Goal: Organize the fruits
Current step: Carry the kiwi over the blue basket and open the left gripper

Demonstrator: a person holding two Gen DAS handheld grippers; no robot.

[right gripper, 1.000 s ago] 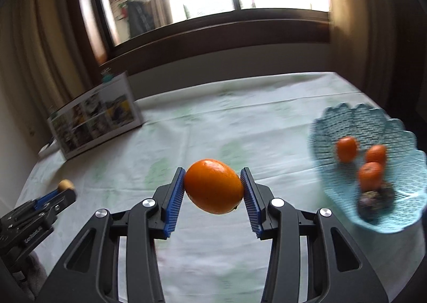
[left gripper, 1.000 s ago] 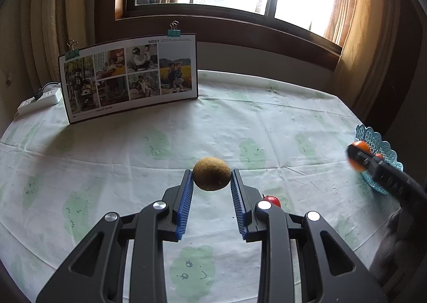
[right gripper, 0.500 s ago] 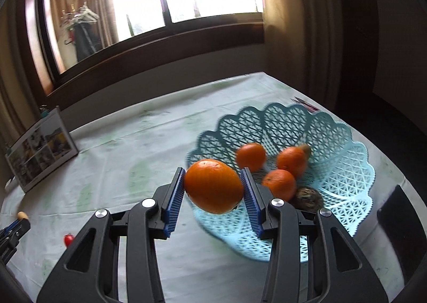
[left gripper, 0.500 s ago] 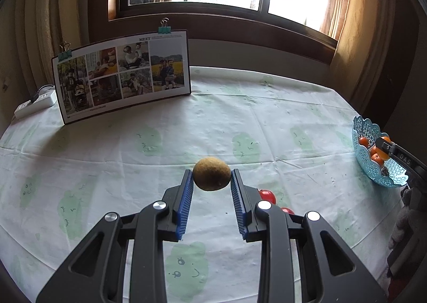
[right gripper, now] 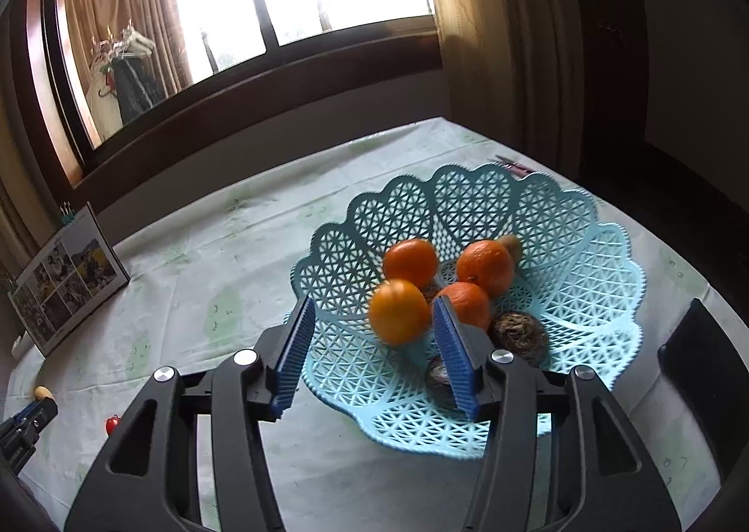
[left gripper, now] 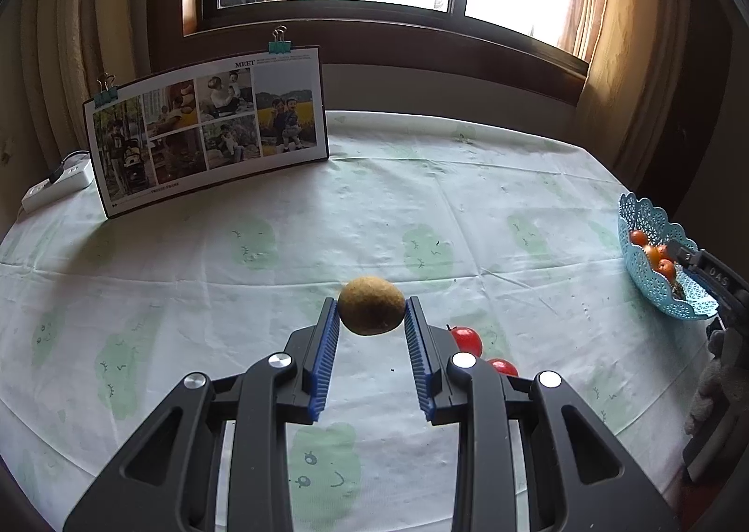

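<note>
My left gripper point(left gripper: 372, 305) is shut on a brown kiwi point(left gripper: 371, 305) and holds it above the table. Two red cherry tomatoes point(left gripper: 466, 341) lie on the cloth just beyond its right finger. My right gripper point(right gripper: 372, 326) is open over the near rim of the light blue lattice basket point(right gripper: 585, 251). A blurred orange point(right gripper: 398, 311) is between its fingers, clear of the left pad and near the right one. Three oranges point(right gripper: 484, 267) and darker fruits point(right gripper: 517, 331) lie in the basket. The basket also shows at the right edge of the left wrist view point(left gripper: 655, 260).
A photo board point(left gripper: 206, 129) with binder clips stands at the table's far left, with a white power strip point(left gripper: 56, 185) beside it. A dark chair back point(right gripper: 702, 368) is right of the basket. The window wall runs behind the table.
My right gripper moved over the basket and opened, letting the orange go; it is dropping. My left gripper keeps the kiwi and rose slightly, bringing a second tomato into view.
</note>
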